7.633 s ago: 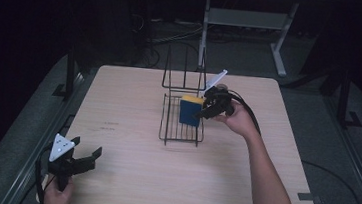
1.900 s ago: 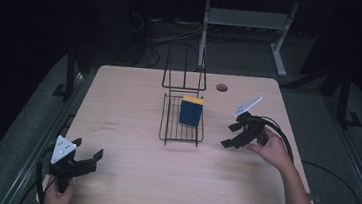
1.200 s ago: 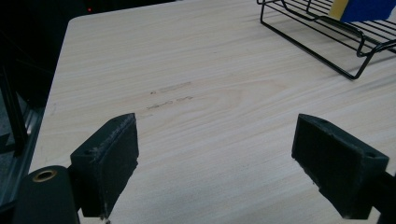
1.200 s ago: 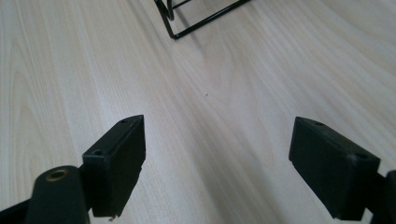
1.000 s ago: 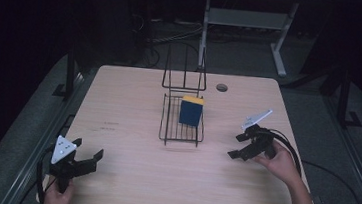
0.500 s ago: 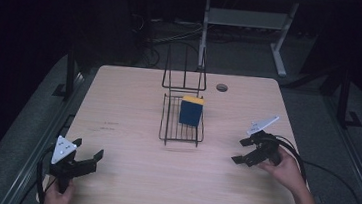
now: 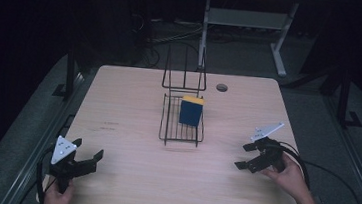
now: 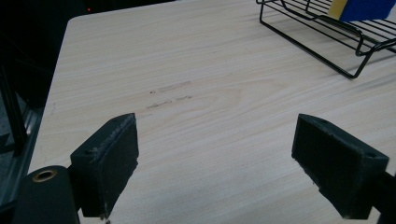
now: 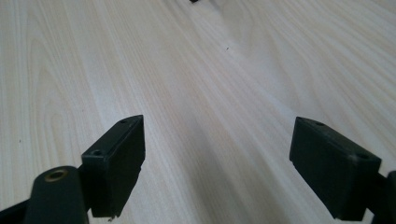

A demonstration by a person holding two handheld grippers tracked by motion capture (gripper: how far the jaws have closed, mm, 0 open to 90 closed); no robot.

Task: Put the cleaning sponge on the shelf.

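Observation:
A black wire rack (image 7: 181, 127) stands in the middle of the wooden table (image 7: 128, 102), and a blue sponge with a yellow side (image 7: 190, 111) leans upright inside it. Its corner and the sponge (image 8: 359, 7) also appear at the top right of the left gripper view, past the rack (image 8: 327, 42). My left gripper (image 7: 86, 154) rests open near the front left corner, nothing between its pads (image 8: 112, 158). Held low over the table at the right, my right gripper (image 7: 245, 156) is open and empty, with bare wood between its pads (image 9: 119, 158).
A round cable hole (image 7: 221, 87) sits in the table near the far edge. A white desk frame (image 7: 247, 23) and cables lie on the dark floor behind. Each gripper's cable trails off the front of the table.
My right gripper let go of the sponge in the rack, then drew back right and toward the front of the table, open. The left gripper has stayed put.

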